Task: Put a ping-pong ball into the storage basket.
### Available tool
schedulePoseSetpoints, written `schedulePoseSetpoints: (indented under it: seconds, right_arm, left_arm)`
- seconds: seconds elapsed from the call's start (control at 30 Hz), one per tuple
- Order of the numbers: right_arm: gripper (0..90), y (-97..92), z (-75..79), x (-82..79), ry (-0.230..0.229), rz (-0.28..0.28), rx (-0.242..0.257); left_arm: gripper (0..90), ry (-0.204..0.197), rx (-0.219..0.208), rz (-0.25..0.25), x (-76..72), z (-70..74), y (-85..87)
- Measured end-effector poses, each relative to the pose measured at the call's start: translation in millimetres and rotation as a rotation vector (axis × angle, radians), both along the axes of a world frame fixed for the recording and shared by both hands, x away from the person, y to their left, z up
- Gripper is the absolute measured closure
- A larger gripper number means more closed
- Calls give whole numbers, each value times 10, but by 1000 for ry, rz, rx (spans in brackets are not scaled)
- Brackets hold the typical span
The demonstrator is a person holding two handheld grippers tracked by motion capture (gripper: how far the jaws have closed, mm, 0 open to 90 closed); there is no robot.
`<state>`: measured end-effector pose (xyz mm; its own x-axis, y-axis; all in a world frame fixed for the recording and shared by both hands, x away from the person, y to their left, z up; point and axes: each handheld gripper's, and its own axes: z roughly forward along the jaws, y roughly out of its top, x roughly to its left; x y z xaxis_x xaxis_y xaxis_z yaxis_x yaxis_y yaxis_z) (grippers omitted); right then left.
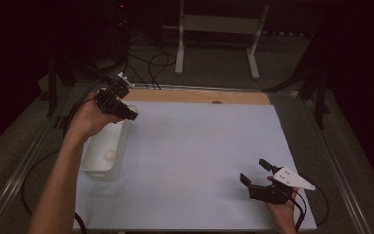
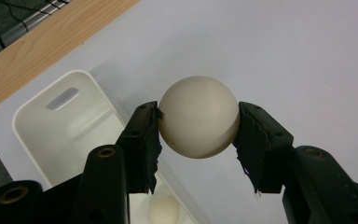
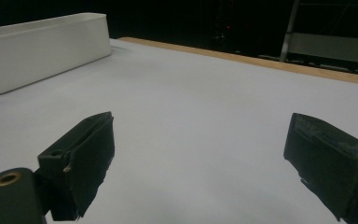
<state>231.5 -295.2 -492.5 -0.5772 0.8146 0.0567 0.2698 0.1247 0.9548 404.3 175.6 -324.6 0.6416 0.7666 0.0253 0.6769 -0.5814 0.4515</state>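
Observation:
My left gripper [image 2: 199, 126] is shut on a cream ball [image 2: 199, 116], both pads pressing its sides. It hangs above the far end of a white bin [image 2: 51, 112]. A second cream ball [image 2: 164, 210] lies inside that bin, also seen in the high view as a ball [image 1: 109, 155] in the bin [image 1: 93, 168]. In the high view the left gripper [image 1: 129, 111] is at the table's left, with the held ball [image 1: 133, 108] peeking past its tip. My right gripper [image 1: 254, 170] rests low near the front right, open, nothing between its fingers [image 3: 86, 158].
A white sheet [image 1: 199, 156] covers the table, with a wooden strip [image 1: 199, 96] along the far edge. A white stand [image 1: 219, 29] and cables lie on the floor behind. The white bin [image 3: 42, 46] shows far off in the right gripper view.

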Motion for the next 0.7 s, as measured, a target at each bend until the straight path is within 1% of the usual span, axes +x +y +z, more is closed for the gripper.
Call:
schedulePoseSetpoints:
  seconds: [0.7]
  right_arm:
    - [84,4,-4,2,2,1,1]
  left_arm:
    - [513,-1,-3,20,-8,13,92]
